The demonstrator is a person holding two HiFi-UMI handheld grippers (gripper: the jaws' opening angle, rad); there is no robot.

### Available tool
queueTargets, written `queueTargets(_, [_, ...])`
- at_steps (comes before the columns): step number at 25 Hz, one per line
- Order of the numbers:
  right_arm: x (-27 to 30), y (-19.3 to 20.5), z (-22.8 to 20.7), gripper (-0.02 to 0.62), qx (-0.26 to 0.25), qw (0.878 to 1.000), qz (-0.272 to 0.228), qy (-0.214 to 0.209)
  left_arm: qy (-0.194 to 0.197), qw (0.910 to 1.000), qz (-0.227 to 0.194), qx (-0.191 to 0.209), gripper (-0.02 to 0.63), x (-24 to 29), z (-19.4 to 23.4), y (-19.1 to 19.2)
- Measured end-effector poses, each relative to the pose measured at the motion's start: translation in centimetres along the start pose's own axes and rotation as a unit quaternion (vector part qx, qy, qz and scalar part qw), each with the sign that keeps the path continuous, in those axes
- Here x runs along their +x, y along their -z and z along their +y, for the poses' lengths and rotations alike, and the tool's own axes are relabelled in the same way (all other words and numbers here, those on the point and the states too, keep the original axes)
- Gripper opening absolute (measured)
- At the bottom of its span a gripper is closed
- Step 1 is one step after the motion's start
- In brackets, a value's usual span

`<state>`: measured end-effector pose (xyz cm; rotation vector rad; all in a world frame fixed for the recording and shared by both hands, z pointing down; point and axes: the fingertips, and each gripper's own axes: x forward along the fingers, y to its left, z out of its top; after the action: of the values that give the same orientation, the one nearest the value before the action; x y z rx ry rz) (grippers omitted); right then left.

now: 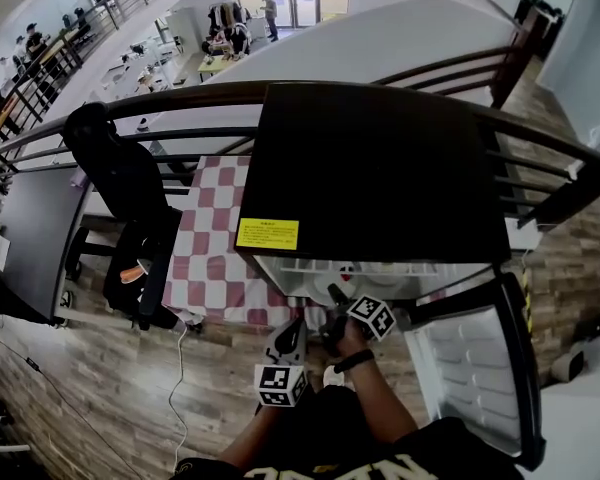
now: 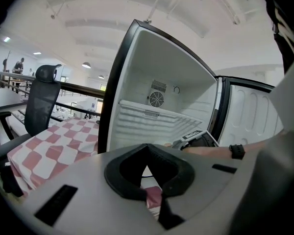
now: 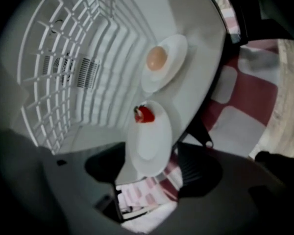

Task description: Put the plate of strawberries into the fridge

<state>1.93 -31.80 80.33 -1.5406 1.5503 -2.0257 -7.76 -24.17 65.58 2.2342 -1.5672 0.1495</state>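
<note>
Head view: fridge (image 1: pixel 380 183) open.
L gripper view: left gripper (image 2: pixel 147 147) clenched, empty.
R gripper view: right gripper (image 3: pixel 152 170) jaws released astride rim of strawberry plate (image 3: pixel 149 141). It sits inside fridge beside second plate (image 3: pixel 174 50).
We judge risk: pull-back snags rim, drags plate out.

The black-topped white fridge (image 1: pixel 370 168) stands right of the red-and-white checked cloth table (image 1: pixel 215 238), with its open door (image 1: pixel 475 368) at its right. Inside, below the white wire shelf (image 3: pixel 63 43), the round white plate (image 3: pixel 149 146) bearing a red strawberry (image 3: pixel 144 114) lies before a second white plate (image 3: pixel 179 48).
</note>
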Motion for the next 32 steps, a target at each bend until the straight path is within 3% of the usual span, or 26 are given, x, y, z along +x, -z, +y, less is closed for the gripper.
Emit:
queueTargets(8, [-3.1,0.1,-2.2,0.324,-0.042,0.999,0.016,-0.017,-0.015,0.9995,-0.012,-0.024,0.015,-0.7,0.2,0.0])
queueTargets(11, [-5.4,0.4,-1.2,0.324,-0.089,0.994,0.020,-0.054,-0.013,0.9993,-0.017,-0.029,0.015,-1.0,-0.4,-0.2])
queueTargets(14, [-8.5,0.2,1.1,0.316,-0.166,0.980,0.002,-0.107,-0.009,0.9992,-0.026,-0.028,0.015,-1.3,-1.4,-0.8])
queueTargets(16, [-10.8,-0.5,3.1,0.272,-0.232,0.963,-0.029,-0.136,-0.005,0.9992,-0.034,-0.022,0.015,-1.3,-2.2,-1.6])
queueTargets(19, [-14.4,-1.6,6.5,0.142,-0.342,0.923,-0.085,-0.157,0.002,0.9989,-0.044,-0.015,0.015,-1.3,-3.3,-3.2])
queueTargets(22, [-17.9,-1.8,9.5,0.106,-0.423,0.882,-0.130,-0.161,0.007,0.9982,-0.060,-0.008,0.015,-1.8,-4.4,-5.2])
queueTargets(29, [-23.7,-0.5,12.7,0.032,-0.550,0.796,-0.205,-0.146,0.026,0.9951,-0.095,0.011,0.015,-3.5,-7.2,-8.2])
queueTargets(32, [-25.1,0.1,13.5,0.021,-0.575,0.775,-0.217,-0.145,0.031,0.9941,-0.103,0.015,0.015,-4.1,-8.2,-8.6])
